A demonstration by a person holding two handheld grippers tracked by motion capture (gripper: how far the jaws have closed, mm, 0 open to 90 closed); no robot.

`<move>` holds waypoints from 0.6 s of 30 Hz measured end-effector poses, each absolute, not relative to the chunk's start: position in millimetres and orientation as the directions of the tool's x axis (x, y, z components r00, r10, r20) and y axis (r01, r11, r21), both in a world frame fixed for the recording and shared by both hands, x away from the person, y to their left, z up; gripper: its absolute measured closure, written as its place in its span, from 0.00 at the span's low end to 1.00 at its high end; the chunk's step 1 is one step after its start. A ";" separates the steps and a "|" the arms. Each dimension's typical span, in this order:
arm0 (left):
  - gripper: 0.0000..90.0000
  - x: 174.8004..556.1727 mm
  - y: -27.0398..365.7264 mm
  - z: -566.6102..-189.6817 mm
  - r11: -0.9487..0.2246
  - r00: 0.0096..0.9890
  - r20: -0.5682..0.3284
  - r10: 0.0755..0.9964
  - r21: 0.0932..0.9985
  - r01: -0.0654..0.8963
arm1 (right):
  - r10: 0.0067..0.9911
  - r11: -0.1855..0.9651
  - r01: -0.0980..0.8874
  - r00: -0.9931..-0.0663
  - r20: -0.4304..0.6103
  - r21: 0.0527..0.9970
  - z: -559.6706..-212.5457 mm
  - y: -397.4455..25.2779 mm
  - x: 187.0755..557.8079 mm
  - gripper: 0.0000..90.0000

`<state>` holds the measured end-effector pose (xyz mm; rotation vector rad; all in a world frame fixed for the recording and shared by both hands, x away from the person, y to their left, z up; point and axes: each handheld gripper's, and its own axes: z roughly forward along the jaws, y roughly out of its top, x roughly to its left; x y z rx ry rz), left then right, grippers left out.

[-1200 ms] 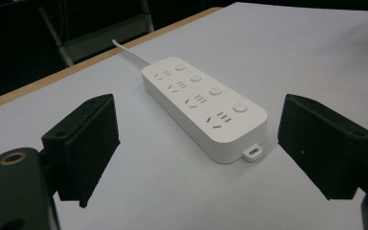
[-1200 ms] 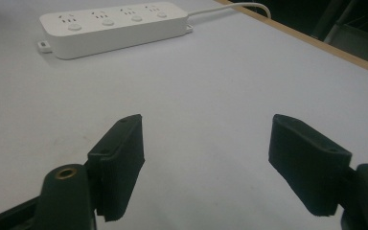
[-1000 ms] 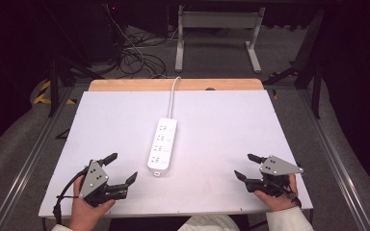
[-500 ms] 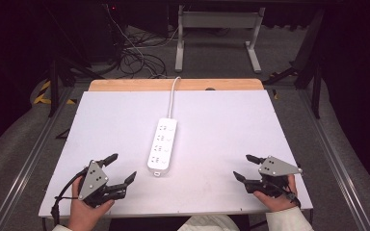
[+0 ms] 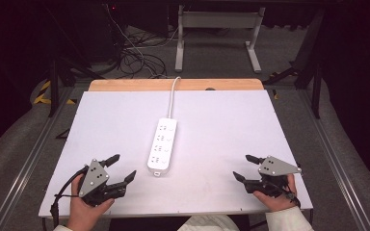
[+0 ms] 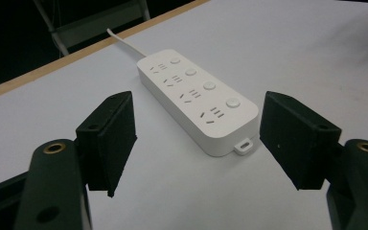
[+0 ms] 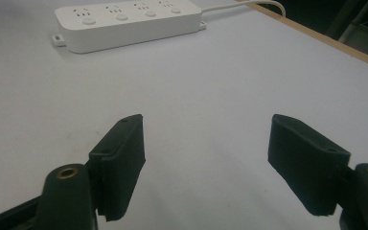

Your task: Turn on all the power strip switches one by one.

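Little had moved since the earlier frames: both grippers sat almost where they had been, the right gripper (image 5: 243, 168) perhaps a touch nearer the table's front edge. The left gripper (image 5: 123, 167) was held near the front left corner of the table (image 5: 221, 115), its jaws spread wide with nothing between them. The right gripper rested near the front right corner, jaws likewise apart and empty.

One power strip (image 5: 162, 146) lay between the two grippers, ahead and to the right of the left gripper and closer to it, well apart from the right one. In the left gripper view the strip (image 6: 199, 99) showed four sockets and four buttons. Its single cord (image 5: 174, 94) ran away from the grippers over the far wooden edge (image 5: 173, 84). Bare white surface lay open around both grippers and on either side of the strip.
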<state>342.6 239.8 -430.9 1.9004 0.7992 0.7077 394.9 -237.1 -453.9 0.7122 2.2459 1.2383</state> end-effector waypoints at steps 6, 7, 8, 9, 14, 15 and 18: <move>0.34 346.2 236.7 -424.2 -0.357 0.636 0.119 0.763 0.898 0.259 | 0.642 0.454 0.213 -0.751 -0.152 0.865 -454.1 -236.7 395.5 0.32; 0.35 348.4 236.0 -421.6 -0.355 0.634 0.120 0.764 0.899 0.257 | 0.642 0.454 0.213 -0.751 -0.152 0.865 -454.1 -236.6 395.5 0.32; 0.35 348.4 236.0 -421.6 -0.355 0.634 0.120 0.764 0.899 0.257 | 0.642 0.454 0.214 -0.751 -0.151 0.865 -454.1 -236.4 395.6 0.32; 0.36 349.6 235.1 -420.6 -0.351 0.634 0.114 0.765 0.899 0.262 | 0.642 0.454 0.214 -0.752 -0.151 0.865 -454.2 -236.3 395.7 0.32; 0.37 357.3 229.7 -416.1 -0.365 0.635 0.129 0.761 0.895 0.255 | 0.640 0.456 0.215 -0.754 -0.150 0.864 -454.4 -236.1 395.8 0.32; 0.38 359.1 228.5 -414.9 -0.369 0.641 0.128 0.757 0.893 0.258 | 0.640 0.455 0.215 -0.754 -0.150 0.864 -454.3 -236.1 395.8 0.32; 0.39 363.8 223.2 -411.7 -0.374 0.646 0.125 0.753 0.889 0.264 | 0.640 0.455 0.215 -0.754 -0.149 0.864 -454.4 -236.3 396.0 0.32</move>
